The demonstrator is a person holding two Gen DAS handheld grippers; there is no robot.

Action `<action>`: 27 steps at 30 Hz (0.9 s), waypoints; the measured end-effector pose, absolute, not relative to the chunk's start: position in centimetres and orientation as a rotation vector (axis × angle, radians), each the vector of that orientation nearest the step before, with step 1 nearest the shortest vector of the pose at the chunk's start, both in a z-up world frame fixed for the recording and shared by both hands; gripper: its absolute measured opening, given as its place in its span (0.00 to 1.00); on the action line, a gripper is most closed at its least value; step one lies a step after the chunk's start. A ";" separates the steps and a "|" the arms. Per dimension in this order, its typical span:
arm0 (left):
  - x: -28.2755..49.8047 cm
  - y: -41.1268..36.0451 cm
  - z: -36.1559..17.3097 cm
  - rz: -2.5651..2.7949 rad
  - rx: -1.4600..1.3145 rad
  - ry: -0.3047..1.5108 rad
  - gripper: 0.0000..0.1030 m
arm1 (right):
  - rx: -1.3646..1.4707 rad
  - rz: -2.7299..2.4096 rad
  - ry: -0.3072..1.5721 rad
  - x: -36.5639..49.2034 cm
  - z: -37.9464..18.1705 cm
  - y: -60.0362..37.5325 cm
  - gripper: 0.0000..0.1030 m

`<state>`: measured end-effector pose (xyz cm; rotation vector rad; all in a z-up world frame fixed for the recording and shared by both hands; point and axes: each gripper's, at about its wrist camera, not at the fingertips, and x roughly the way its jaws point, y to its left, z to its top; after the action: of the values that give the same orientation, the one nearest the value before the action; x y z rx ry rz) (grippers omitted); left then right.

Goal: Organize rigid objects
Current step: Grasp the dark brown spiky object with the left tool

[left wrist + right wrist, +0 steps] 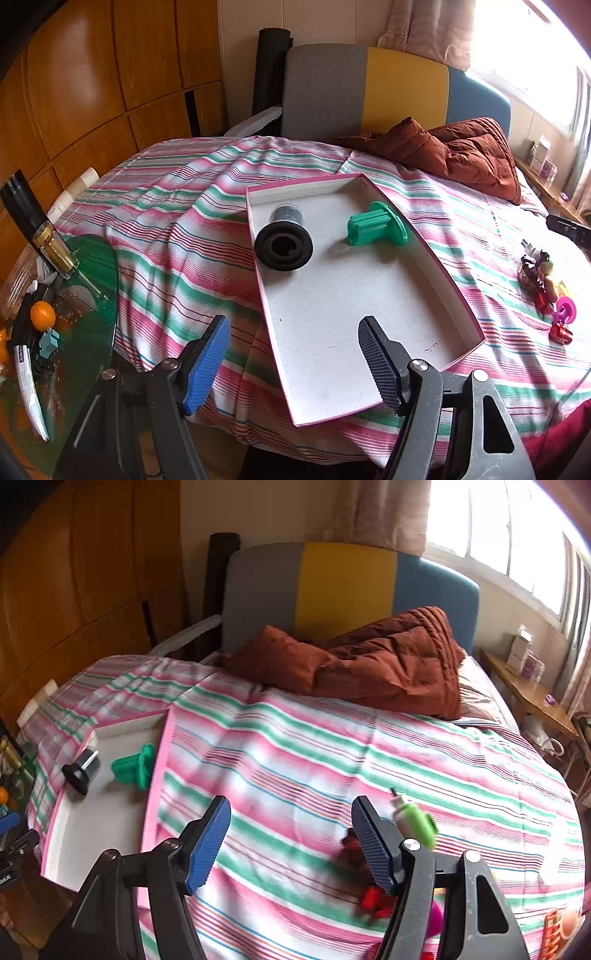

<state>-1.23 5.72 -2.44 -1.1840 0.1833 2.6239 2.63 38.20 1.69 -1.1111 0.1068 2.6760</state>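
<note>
Toys (550, 295) lie in a small heap on our striped bed (177, 229), right of the tray (332, 314) holding a black spool (283, 242) and green spool (376, 224). Both our left hand-held gripper (295, 354) and right hand-held gripper (291, 838) gape wide, holding nothing.

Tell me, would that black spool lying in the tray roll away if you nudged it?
Probably, but not far. The black spool lies on its side on the tray's flat floor, so a nudge could roll it. Its flange is wider than the barrel, so it would likely curve. The tray's low wall is close and should stop it. It looks like stiff plastic, unlikely to bend.
</note>
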 end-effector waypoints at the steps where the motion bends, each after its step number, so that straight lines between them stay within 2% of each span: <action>1: -1.2 5.9 -2.4 2.622 -1.185 0.191 0.71 | -1.094 2.652 0.116 3.0 1.7 39.4 0.69; 7: -0.8 7.3 -2.4 2.595 -1.178 0.243 0.74 | -0.963 2.473 0.265 5.8 0.3 47.3 0.71; 13: -0.8 8.9 -2.0 2.547 -1.160 0.245 0.74 | -0.818 2.255 0.662 9.9 -0.8 54.7 0.72; 17: -0.6 11.2 -1.5 2.488 -1.131 0.274 0.74 | -0.762 2.181 0.855 12.0 -1.2 56.8 0.72; 27: 0.3 20.7 -1.4 2.274 -1.056 0.375 0.73 | -0.777 2.137 1.016 12.8 -2.4 57.8 0.73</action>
<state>0.31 20.73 -1.43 -1.0562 0.3747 2.2736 12.81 57.85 -2.38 -0.7768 1.0158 2.1368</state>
